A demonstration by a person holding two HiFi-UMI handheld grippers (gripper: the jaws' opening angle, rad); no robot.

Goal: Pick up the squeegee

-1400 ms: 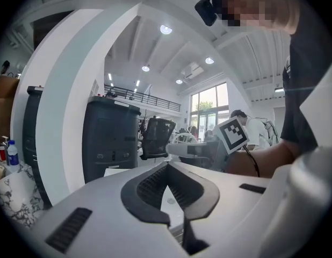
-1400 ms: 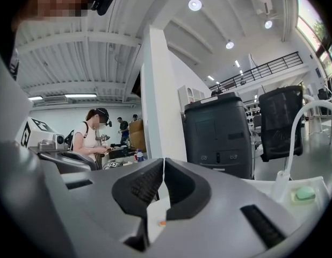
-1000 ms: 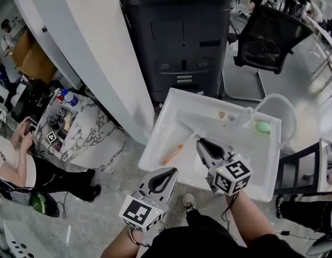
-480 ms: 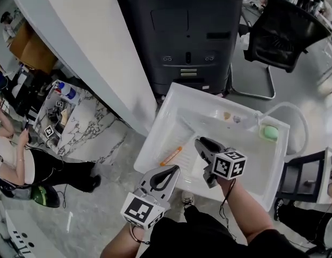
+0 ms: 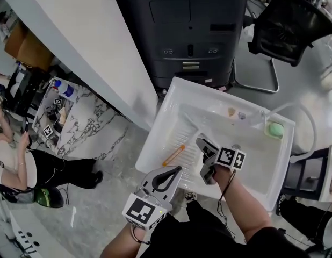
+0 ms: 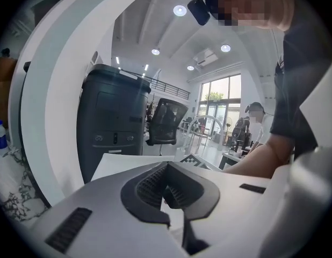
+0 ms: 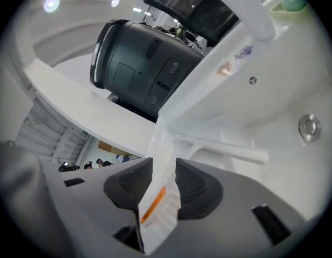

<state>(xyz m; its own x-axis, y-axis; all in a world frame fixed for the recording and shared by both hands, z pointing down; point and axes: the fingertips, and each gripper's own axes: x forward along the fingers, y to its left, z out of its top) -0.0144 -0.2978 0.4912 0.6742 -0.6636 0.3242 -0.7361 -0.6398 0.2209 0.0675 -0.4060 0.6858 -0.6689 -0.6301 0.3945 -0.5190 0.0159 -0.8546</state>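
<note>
Two grippers, approach step in hand; right gripper hangs over the sink's near-left part, jaws opening, nothing gripped, only the sink's ledge and an orange tool showing through the gap; left gripper is clenched and empty just outside the sink's near rim. Squeegee lies flat in the sink's basin toward its far-left wall, apart from the jaws; next move likely calls for reaching further in, straddling the handle, then closing. Sink's left and far walls crowd the squeegee; the sink's middle looks open for approach.

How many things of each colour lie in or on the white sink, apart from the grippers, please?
Orange: 1, stick on the sink's left rim.
Green: 1, pad at the far right corner.
White: 1, squeegee inside.
Small spots on the back wall, unclear: 2.
Total: 5.
</note>
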